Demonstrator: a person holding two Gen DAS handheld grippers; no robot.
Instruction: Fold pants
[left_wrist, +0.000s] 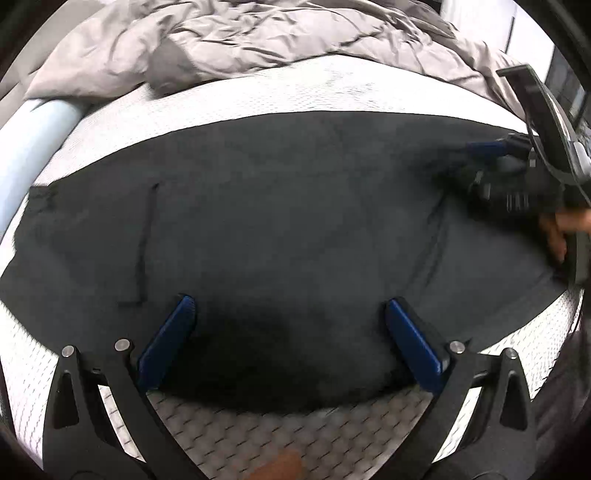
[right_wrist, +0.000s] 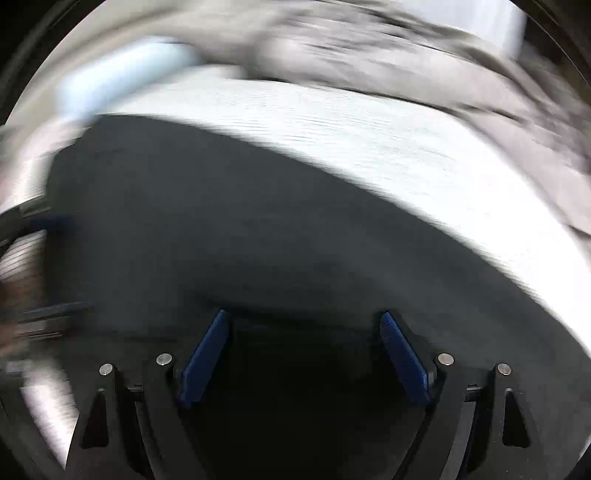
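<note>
Across the white textured mattress I see the dark pants lying spread flat, running wide from side to side, with a seam line visible toward one end and another crease toward the other. My left gripper sits over the near edge of the fabric, its blue-padded fingers set wide apart with nothing between them; whether the tips touch the cloth I cannot tell.

From the left wrist view I get things the other camera does not give me: a rumpled grey duvet bunched at the far side of the bed, a pale blue roll or bolster at the mattress edge, and my right gripper seen from outside, low over the far right part of the pants with a hand wrapped on its handle. It is blurred there, so that view does not settle how its fingers stand.

From the right wrist view everything is smeared by motion, yet it shows what I need: the right gripper has its blue fingers spread, empty, over dark fabric. White mattress shows beyond, and the duvet and blue roll are only streaks. At the left border I make out a blurred dark shape, probably the left gripper, too smeared to read.
</note>
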